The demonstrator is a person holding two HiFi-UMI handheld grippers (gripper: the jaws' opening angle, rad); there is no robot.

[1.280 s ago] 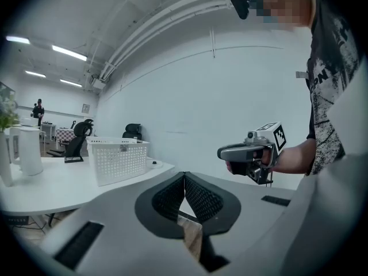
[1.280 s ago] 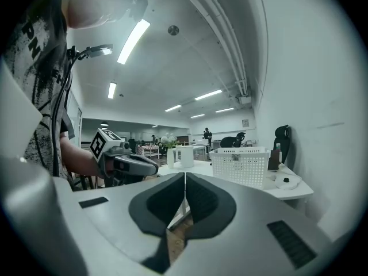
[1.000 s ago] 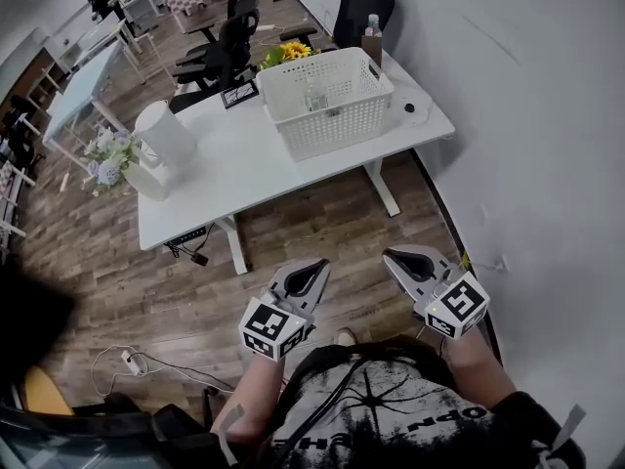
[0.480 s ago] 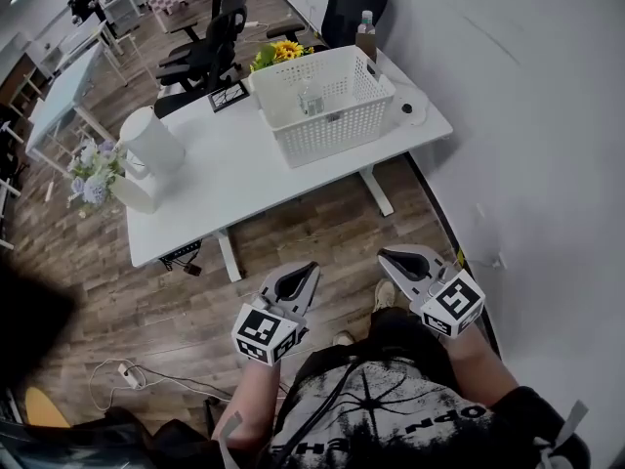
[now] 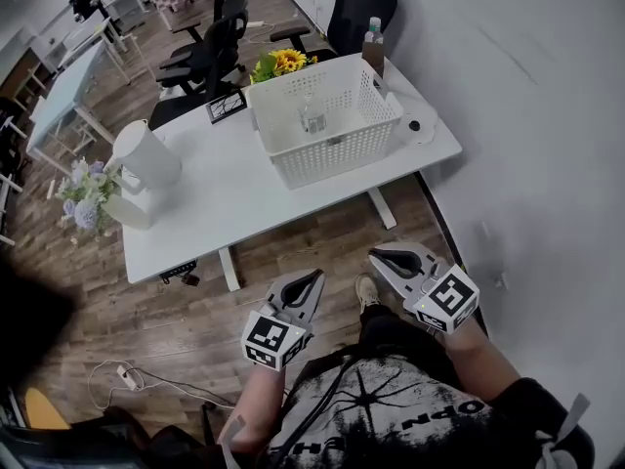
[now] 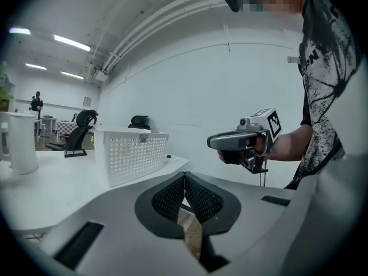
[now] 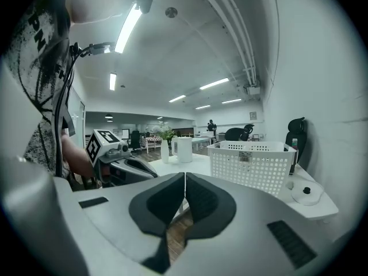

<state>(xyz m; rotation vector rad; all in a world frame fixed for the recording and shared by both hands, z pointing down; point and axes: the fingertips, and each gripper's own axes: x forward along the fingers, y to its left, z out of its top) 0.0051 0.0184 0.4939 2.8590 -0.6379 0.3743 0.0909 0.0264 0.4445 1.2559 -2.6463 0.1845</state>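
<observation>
We are in a big room with a brown wood floor (image 5: pixel 117 301) and a white wall (image 5: pixel 547 115), and a white basket (image 5: pixel 337 154) stands on a white table (image 5: pixel 225 193). The table is under the basket and runs far out to the left of it. Inside the basket stands a small clear glass (image 5: pixel 312 117). Left of the basket, well apart from it, is a white jug (image 5: pixel 146 154), and a vase of pale flowers (image 5: pixel 86 189) stands even farther left. Just behind the basket we see yellow sunflowers (image 5: pixel 281 63) and a little black sign (image 5: pixel 226 106). At the back right corner of the basket stands a brown bottle (image 5: pixel 372 52), and just to the right of the basket lies a round white lid (image 5: pixel 418 128). Behind the basket are black chairs (image 5: pixel 210 47). Our left gripper (image 5: pixel 314 277) is in front of the basket, well apart from it, up in the air over the floor. Its jaws are pressed together with nothing between them. Our right gripper (image 5: pixel 376 256) is also in front of the basket, a bit more to the right, and touches nothing. Its jaws are pressed together too, and they hold nothing. Both grippers point toward the basket.
</observation>
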